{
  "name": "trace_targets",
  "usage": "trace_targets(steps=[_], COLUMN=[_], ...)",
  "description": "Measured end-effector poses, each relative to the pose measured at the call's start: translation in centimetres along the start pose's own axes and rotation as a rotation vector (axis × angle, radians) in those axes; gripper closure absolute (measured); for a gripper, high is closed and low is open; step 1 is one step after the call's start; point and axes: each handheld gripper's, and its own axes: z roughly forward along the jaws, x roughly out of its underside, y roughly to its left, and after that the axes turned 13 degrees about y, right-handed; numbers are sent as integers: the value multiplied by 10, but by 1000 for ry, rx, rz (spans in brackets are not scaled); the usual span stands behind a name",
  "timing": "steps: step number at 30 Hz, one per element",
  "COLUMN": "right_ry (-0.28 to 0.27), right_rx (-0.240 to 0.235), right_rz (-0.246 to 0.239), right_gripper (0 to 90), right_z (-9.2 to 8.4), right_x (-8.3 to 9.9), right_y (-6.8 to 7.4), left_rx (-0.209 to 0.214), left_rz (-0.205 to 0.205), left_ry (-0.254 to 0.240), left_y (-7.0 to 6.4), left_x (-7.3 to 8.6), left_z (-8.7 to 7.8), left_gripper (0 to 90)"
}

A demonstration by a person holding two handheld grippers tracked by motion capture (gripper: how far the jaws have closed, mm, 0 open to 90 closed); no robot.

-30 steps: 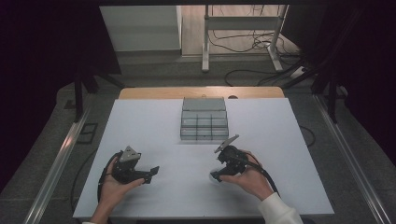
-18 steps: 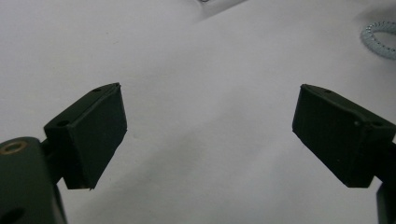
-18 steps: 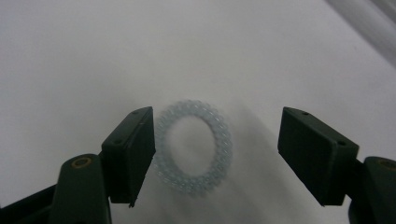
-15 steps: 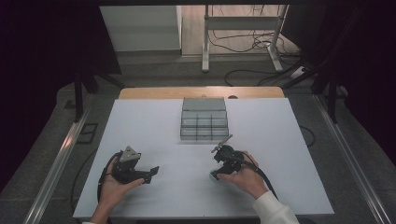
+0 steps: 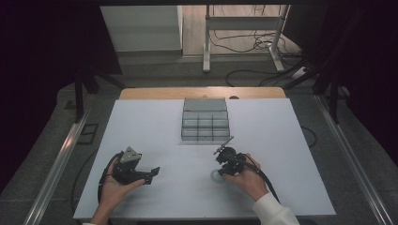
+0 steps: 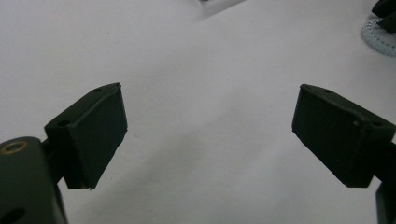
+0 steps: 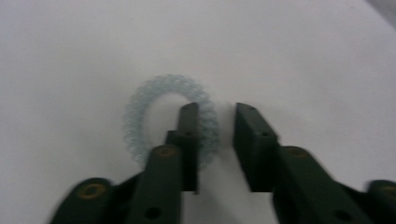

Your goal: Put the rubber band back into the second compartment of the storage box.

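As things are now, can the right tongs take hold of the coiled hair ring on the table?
Probably yes. The right tongs are slightly open right at the coiled hair ring, one jaw inside its loop and the other just outside, so its coil lies between them. Nothing blocks them.

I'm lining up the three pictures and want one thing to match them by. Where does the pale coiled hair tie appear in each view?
High view: coiled hair tie lies on the white table, just left of the right gripper.
Left gripper view: top right corner, cut by the edge.
Right gripper view: centre, one jaw inside the ring.
Shared landmark: the white tabletop.
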Motion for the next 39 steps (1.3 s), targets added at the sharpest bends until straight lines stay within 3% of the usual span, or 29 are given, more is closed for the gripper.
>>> trace_targets(steps=[12, 21, 28, 34, 39], right_ry=[-6, -67, -97, -104, -102], right_rx=[-37, -60, -46, -36, -37], right_rz=[-5, -9, -25, -31, -28], right_gripper=[832, 832, 832, 832, 832], right_z=[-6, -38, -65, -77, -76], right_x=[2, 7, 3, 2, 2], right_y=[-1, -8, -7, -6, -9], left_rx=[-4, -6, -5, -4, -5], left_rz=[-3, -2, -1, 4, 4], left_ry=[-2, -2, -1, -5, -2], left_y=[0, 1, 2, 1, 1], left_x=[0, 0, 0, 0, 0], left_z=[-1, -2, -2, -2, -2], left_gripper=[102, 102, 102, 102, 102])
